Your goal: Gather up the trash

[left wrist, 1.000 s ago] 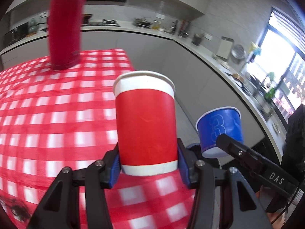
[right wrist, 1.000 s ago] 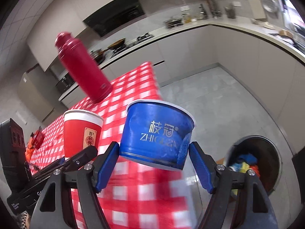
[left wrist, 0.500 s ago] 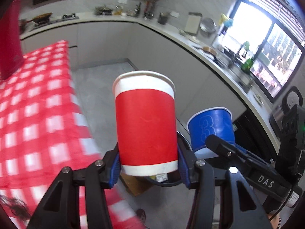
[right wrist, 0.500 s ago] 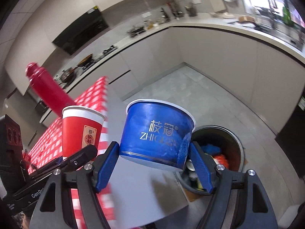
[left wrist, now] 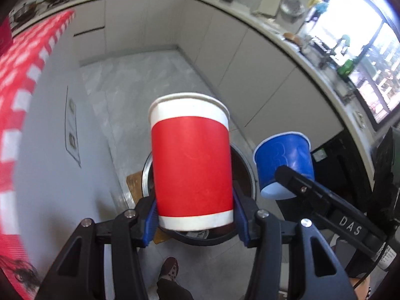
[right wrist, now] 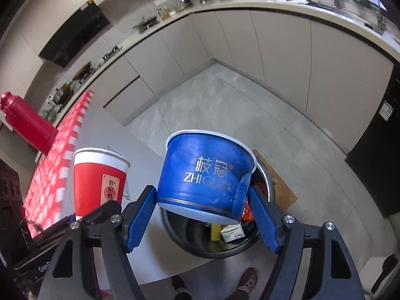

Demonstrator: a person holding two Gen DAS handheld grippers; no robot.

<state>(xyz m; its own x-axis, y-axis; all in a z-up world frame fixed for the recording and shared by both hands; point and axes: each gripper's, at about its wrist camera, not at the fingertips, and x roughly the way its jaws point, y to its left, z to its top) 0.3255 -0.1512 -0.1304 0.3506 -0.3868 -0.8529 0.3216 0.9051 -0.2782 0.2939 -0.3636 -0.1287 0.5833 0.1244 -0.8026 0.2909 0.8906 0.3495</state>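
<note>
My left gripper point(left wrist: 195, 216) is shut on a red paper cup point(left wrist: 191, 160) with white bands, held upright above a round trash bin point(left wrist: 147, 177) on the floor. My right gripper point(right wrist: 202, 212) is shut on a blue paper bowl point(right wrist: 207, 175) with white lettering, also over the trash bin point(right wrist: 222, 247), which holds wrappers and other rubbish. The blue bowl point(left wrist: 283, 160) shows to the right in the left wrist view. In the right wrist view, the red cup point(right wrist: 98, 177) appears at the left.
A table with a red-checked cloth point(left wrist: 15, 80) runs along the left, with a red flask point(right wrist: 25, 122) on it. Grey cabinets and a cluttered counter point(left wrist: 250, 37) curve round the tiled floor. A cardboard sheet point(right wrist: 277, 182) lies under the bin. A person's shoes point(right wrist: 248, 278) stand near it.
Both grippers swung right off the checked table and dropped toward the floor, carrying the cup and bowl. The trash bin now sits directly beneath them. Neither grip has altered.
</note>
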